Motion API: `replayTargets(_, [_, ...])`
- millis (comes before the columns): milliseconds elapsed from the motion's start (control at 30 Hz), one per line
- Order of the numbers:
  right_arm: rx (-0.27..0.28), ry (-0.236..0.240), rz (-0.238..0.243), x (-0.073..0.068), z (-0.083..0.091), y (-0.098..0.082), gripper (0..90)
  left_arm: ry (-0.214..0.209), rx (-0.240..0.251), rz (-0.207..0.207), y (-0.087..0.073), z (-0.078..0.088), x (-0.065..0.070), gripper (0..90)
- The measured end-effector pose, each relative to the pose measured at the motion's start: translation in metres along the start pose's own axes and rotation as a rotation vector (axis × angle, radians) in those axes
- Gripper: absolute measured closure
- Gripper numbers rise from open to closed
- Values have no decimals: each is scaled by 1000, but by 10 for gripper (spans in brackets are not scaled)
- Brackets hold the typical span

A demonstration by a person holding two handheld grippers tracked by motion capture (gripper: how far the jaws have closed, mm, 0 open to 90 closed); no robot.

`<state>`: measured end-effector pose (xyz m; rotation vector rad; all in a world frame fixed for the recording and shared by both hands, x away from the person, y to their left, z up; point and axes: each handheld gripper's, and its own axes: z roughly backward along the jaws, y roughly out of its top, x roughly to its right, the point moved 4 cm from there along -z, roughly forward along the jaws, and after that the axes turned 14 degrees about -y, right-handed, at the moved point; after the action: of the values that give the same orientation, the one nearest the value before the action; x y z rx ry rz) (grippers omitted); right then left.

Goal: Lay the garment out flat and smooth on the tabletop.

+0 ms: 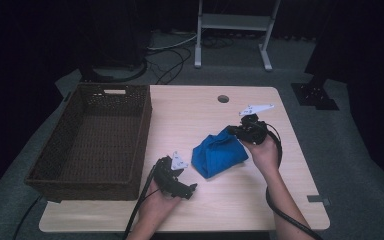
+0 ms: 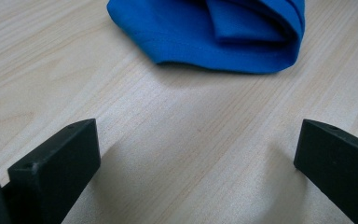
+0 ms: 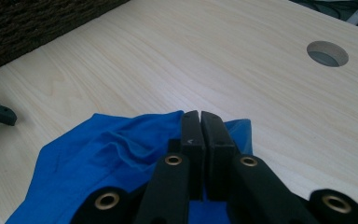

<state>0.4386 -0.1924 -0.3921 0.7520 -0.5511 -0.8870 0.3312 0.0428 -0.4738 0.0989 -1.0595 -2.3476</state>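
Note:
A crumpled blue cloth (image 1: 217, 152) lies in the middle of the light wooden table (image 1: 190, 115). My right gripper (image 1: 232, 131) is at the cloth's far right edge, shut on a fold of it; in the right gripper view the blue cloth (image 3: 98, 158) rises on both sides of the closed right gripper (image 3: 200, 116). My left gripper (image 1: 186, 179) rests low near the table's front, open and holding nothing. In the left gripper view the left gripper (image 2: 198, 144) stands wide over bare wood, with the blue cloth (image 2: 214, 37) a short way ahead.
A large dark wicker basket (image 1: 145, 130) with nothing in it stands along the table's left side, its wall also in the right gripper view (image 3: 28, 23). A round cable hole (image 1: 223, 98) sits near the far edge. A white metal stand (image 1: 232, 22) is on the floor beyond.

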Motion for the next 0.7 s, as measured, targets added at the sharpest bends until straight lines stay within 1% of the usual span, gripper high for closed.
replayTargets(400, [5, -1, -18, 4, 10, -19, 882, 1, 4, 2, 0, 0, 0, 0])
replayTargets(700, [6, -11, -25, 7, 19, -32, 882, 2, 3, 1, 0, 0, 0, 0])
